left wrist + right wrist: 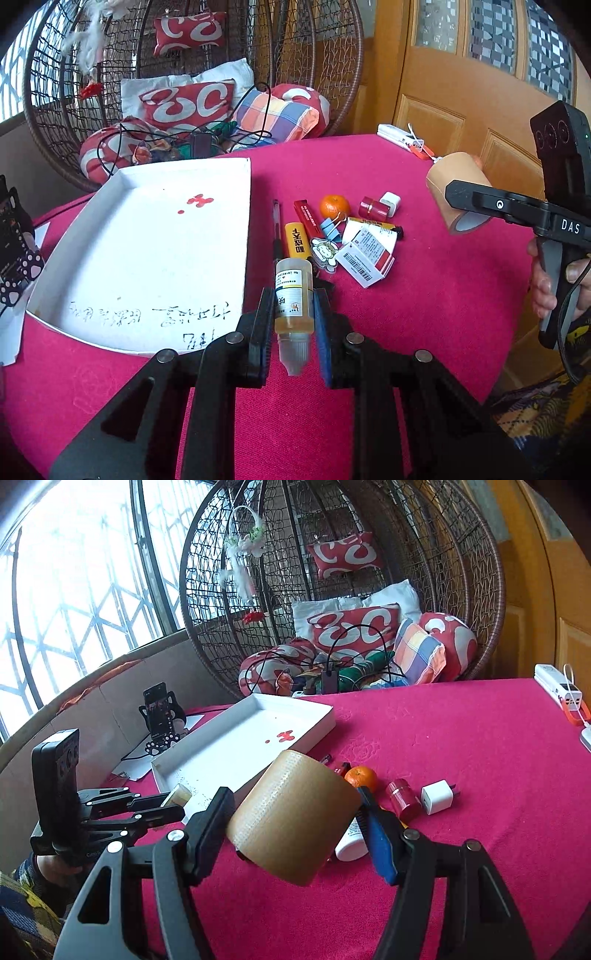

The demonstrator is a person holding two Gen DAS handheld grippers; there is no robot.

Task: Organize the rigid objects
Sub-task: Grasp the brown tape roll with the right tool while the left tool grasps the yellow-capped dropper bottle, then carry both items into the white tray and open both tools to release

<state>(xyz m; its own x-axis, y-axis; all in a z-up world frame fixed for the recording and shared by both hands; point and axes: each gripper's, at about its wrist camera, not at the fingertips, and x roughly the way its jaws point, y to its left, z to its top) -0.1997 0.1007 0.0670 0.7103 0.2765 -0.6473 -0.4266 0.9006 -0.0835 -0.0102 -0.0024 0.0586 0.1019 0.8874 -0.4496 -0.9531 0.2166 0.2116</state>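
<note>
Left tongs (293,325): clenched on small bottle (293,299) of yellow liquid, cap toward camera, held above the surface just off the white tray's near right corner.
Right tongs (295,812): clamped on brown tape roll (295,814), lifted off the surface, right of the tray.
White tray (48,258): on pink surface (424,295), nothing inside, red stain on floor, handwriting near front edge.
Loose pile right of tray: black pen (276,229), yellow tube (297,240), red box (308,218), blue binder clip (331,227), orange (334,206), red cylinder (373,207), white charger (390,203), white cartons (364,258), cartoon keychain (324,254).
Phone on stand (159,710): left of tray.
Hand (545,284): grips the right handle.
</note>
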